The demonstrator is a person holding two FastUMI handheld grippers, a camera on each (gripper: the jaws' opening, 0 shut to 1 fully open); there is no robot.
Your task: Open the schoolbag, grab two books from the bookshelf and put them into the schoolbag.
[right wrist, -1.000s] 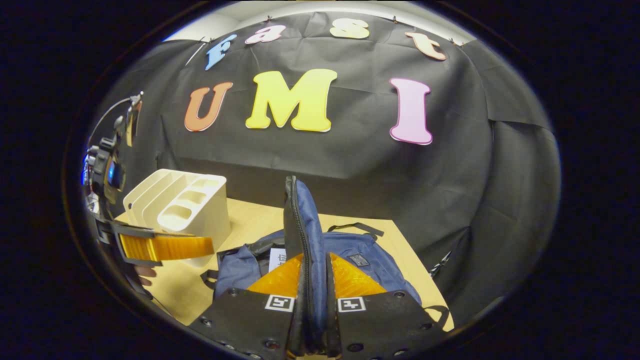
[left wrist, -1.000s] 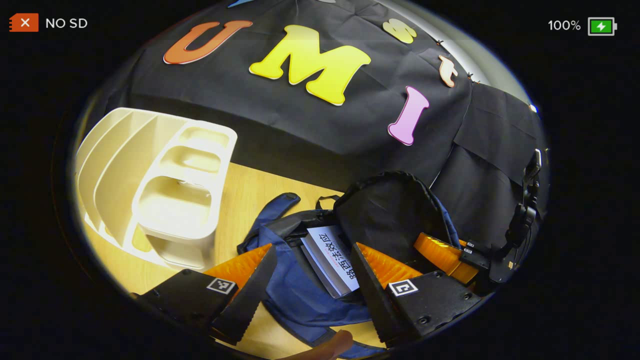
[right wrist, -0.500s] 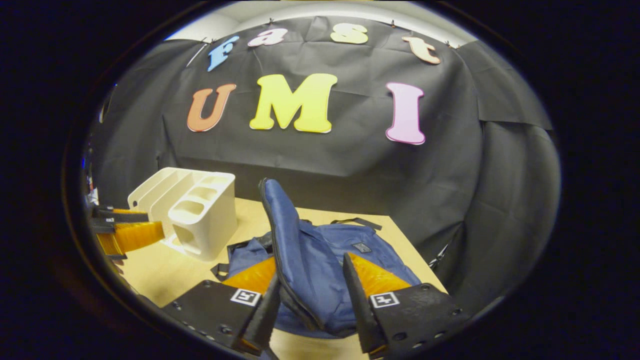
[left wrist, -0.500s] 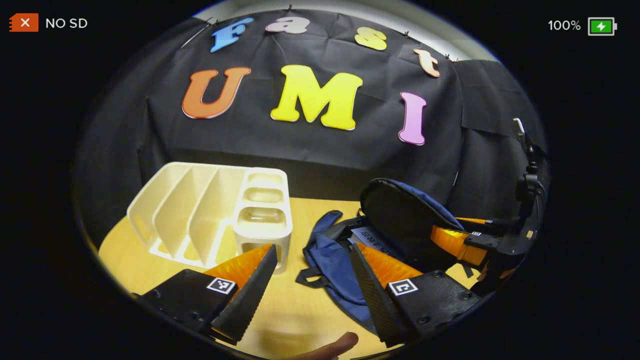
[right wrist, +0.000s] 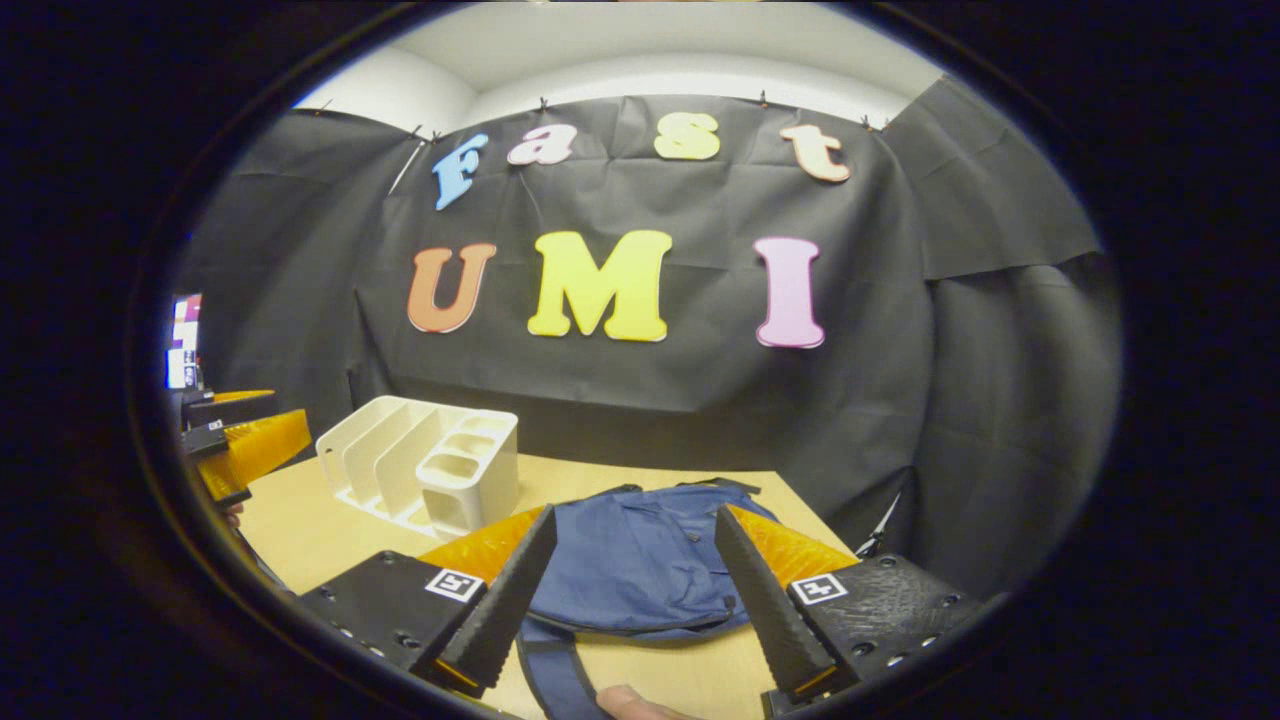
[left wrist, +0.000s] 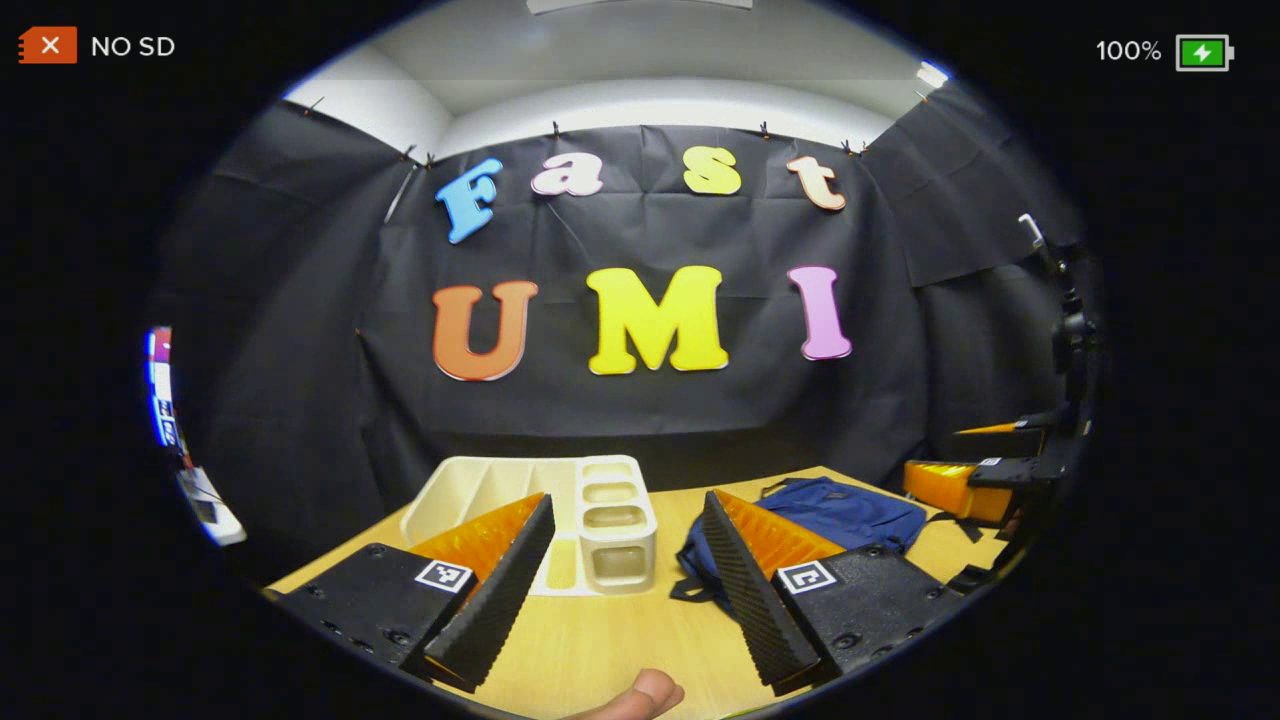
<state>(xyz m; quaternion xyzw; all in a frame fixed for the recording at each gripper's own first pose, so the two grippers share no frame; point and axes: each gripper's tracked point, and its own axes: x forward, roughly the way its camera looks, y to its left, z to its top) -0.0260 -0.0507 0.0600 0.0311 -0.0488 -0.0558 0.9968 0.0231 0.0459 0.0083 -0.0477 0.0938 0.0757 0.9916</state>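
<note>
Both of my tools are pulled back from the bench and raised, each spread wide and holding nothing. Largest first: the bench carries the blue schoolbag on its right half, lying flat with its flap down; I cannot see into it, so I cannot say what it holds. The white bookshelf stands just beside it to the left, and every slot I can see is bare. From my right tool the schoolbag lies straight ahead and just below, its long axis running across my line of approach, a strap trailing toward me. My left tool faces the gap between bookshelf and schoolbag. I judge the right tool nearer the bag.
</note>
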